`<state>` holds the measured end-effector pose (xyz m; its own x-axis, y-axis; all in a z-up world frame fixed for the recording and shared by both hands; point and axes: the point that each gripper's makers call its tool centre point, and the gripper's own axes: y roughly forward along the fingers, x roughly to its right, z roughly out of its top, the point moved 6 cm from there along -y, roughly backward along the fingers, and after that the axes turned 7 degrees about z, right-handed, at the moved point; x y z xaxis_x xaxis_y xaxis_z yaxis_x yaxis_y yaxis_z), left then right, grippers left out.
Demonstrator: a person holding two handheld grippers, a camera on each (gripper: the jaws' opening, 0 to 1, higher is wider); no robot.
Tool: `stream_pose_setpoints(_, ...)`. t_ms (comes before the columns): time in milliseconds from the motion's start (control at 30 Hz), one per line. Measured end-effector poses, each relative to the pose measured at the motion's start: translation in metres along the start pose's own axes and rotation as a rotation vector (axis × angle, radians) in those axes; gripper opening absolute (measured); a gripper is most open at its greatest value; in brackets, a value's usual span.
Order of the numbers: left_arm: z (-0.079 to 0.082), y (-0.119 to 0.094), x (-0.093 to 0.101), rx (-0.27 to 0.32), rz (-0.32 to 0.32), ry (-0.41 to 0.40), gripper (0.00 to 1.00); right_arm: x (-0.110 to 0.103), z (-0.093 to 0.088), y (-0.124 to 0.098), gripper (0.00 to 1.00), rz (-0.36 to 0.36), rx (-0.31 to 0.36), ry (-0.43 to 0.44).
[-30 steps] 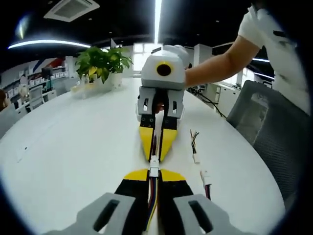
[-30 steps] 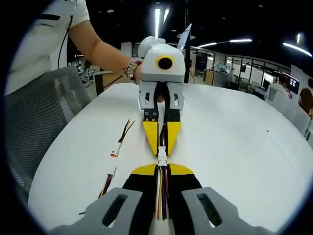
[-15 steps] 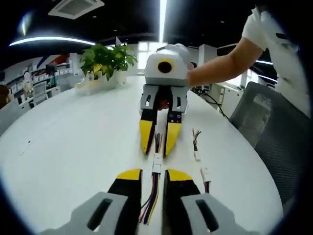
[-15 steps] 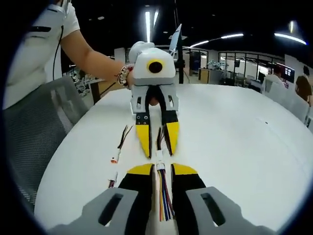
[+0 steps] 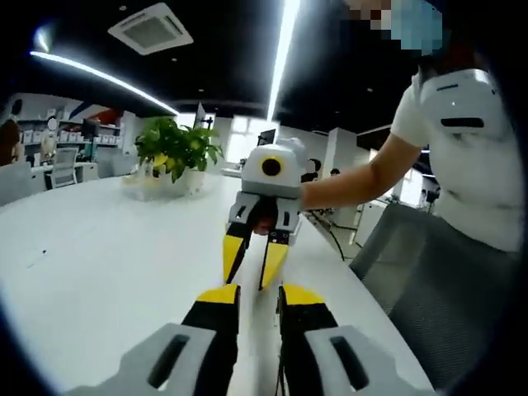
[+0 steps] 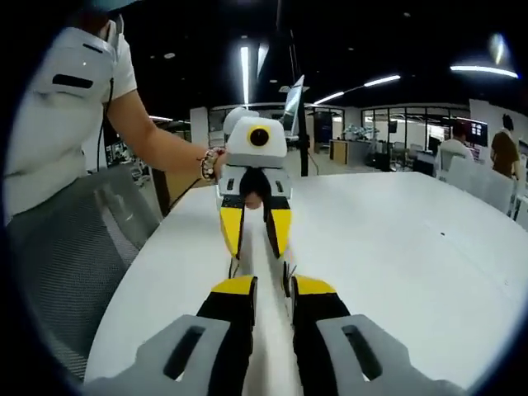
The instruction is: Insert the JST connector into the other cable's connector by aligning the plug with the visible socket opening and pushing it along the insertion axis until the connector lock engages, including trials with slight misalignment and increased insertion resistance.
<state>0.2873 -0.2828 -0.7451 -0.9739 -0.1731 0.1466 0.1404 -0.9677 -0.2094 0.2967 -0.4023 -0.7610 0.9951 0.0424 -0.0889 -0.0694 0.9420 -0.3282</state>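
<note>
A: What's seen in the left gripper view but not the right?

B: A potted plant (image 5: 175, 153) on the white table (image 5: 91, 256), behind the right gripper (image 5: 254, 268). A grey chair (image 6: 70, 272) is shown by the right gripper view.

A: Jaws?

B: Left gripper (image 6: 255, 241) spread, nothing pinched; right likewise, nothing held.

A: The cable & connector?

B: Can't be made out; a dark wire bit (image 6: 285, 277) is glimpsed by the near jaws, hard to tell.

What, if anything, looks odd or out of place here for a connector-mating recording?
Both grippers are open and empty: the left gripper and the right gripper face each other over the white table, yet no cable or connector is visible between their jaws. Nothing looks spilled or damaged.
</note>
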Motion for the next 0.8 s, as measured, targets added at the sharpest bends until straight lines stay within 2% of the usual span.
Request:
stream_pose_setpoints(200,0.007,-0.011,0.004,0.031,-0.006,0.007,0.12,-0.014,0.006,-0.006,0.14,-0.003,0.009,-0.01)
stream_pose_setpoints(467,0.016,-0.026,0.018,0.062,0.006,0.016,0.13,-0.03,0.002,-0.016,0.13,-0.014,-0.01,0.008)
stream_pose_setpoints(633,0.014,-0.036,0.034,0.062,0.015,0.017,0.13,-0.04,0.004,-0.022,0.13,-0.027,-0.009,0.004)
stream_pose_setpoints(700,0.011,-0.039,0.037,0.078,0.033,0.001,0.13,-0.043,0.002,-0.023,0.12,-0.033,-0.01,-0.003)
stream_pose_setpoints(800,0.005,-0.042,0.042,0.067,0.056,-0.003,0.13,-0.053,0.001,-0.023,0.12,-0.035,-0.014,0.005)
